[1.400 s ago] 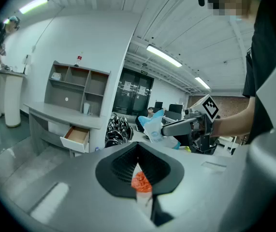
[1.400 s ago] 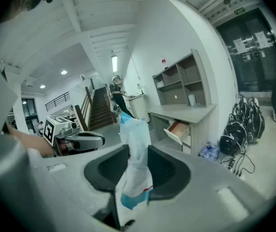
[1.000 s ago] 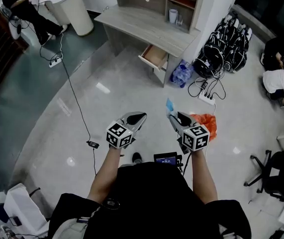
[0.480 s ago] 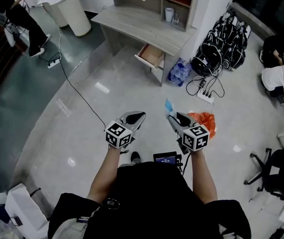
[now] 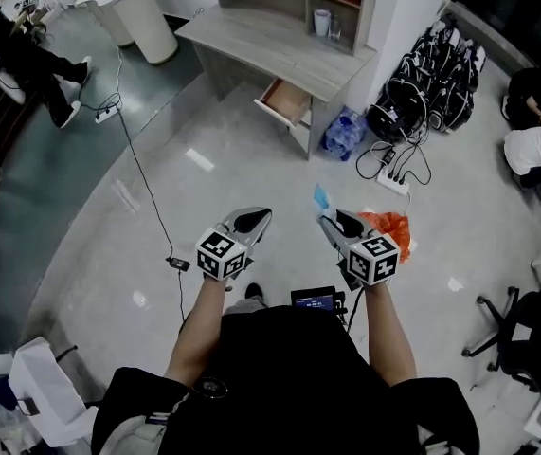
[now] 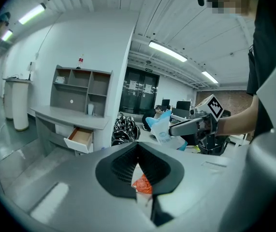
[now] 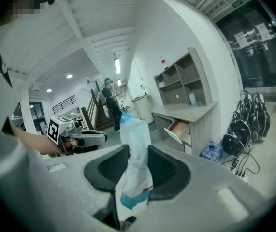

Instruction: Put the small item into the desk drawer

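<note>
a: where are we standing on this one?

b: early going, i'm judging. the right gripper (image 5: 332,221) is clamping its jaws on the packet (image 5: 321,198), a small blue and white one, and holding it up in the air in front of the person. so the pickup is looking done.

a: and the drawer?

b: the drawer (image 5: 287,102) is already hanging open under the desk (image 5: 270,45), well apart from both grippers, with a stretch of bare floor lying between. what is remaining, as i'm reading it, is carrying the packet over, lowering it in and letting go.

a: what is the left gripper doing?

b: the left gripper (image 5: 256,219) is riding alongside with its jaws pressed together. its own view is showing a speck of orange low in the slit between them. i'm guessing that is something on the floor showing through, not a thing being held.

a: are the views telling us different things?

b: they are. the head view is giving the whole layout: the orange bag (image 5: 391,227) lying on the floor near the right gripper, and the cable (image 5: 142,188) trailing across the floor. the right gripper view is showing the packet sticking up past the jaws and the drawer from the side, wooden inside. the left gripper view is catching the right gripper side-on, with the packet poking out in front.
</note>
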The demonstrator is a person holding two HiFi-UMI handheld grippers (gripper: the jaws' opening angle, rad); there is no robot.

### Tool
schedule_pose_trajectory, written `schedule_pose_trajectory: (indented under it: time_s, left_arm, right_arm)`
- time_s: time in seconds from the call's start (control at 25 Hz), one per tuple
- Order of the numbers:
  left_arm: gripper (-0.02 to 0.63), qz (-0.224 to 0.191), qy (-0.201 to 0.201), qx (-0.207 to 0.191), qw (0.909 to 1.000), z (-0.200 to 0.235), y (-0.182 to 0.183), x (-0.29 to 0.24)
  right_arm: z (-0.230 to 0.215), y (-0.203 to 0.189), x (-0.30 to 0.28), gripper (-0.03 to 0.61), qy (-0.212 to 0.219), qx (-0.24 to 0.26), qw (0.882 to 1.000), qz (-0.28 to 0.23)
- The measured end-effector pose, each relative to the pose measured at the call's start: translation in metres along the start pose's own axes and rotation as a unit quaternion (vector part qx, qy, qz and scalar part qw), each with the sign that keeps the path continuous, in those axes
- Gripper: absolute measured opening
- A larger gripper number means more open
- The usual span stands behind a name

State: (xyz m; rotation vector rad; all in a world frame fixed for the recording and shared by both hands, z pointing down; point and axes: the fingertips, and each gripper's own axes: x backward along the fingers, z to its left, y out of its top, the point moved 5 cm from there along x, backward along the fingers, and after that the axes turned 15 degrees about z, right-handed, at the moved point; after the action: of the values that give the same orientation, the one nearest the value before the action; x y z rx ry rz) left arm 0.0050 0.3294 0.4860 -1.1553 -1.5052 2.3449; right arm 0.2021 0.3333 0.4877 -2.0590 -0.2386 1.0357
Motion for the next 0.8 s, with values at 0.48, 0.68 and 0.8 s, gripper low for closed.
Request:
schedule_pose_trajectory:
  time_s: [0.48,0.68,0.8]
  left_arm:
    - [0.002,-0.002,0.009,0.014,0.9999,0.004,-0.004,-0.013]
    - [0.002,-0.007,-0.003,0.015,0.9999,0.027,0.004,-0.017]
    - [0.002,-0.007,-0.014,0.013,0.9998,0.043,0.010,-0.021]
  right_arm:
    - [-0.015,0.001,-0.010,0.124,0.009,0.013,1.000,0.016]
    - [-0.013,0.015,-0.025,0.124,0.002,0.012,1.000,0.019]
    - [-0.014,0.027,-0.035,0.124,-0.007,0.008,1.000,0.019]
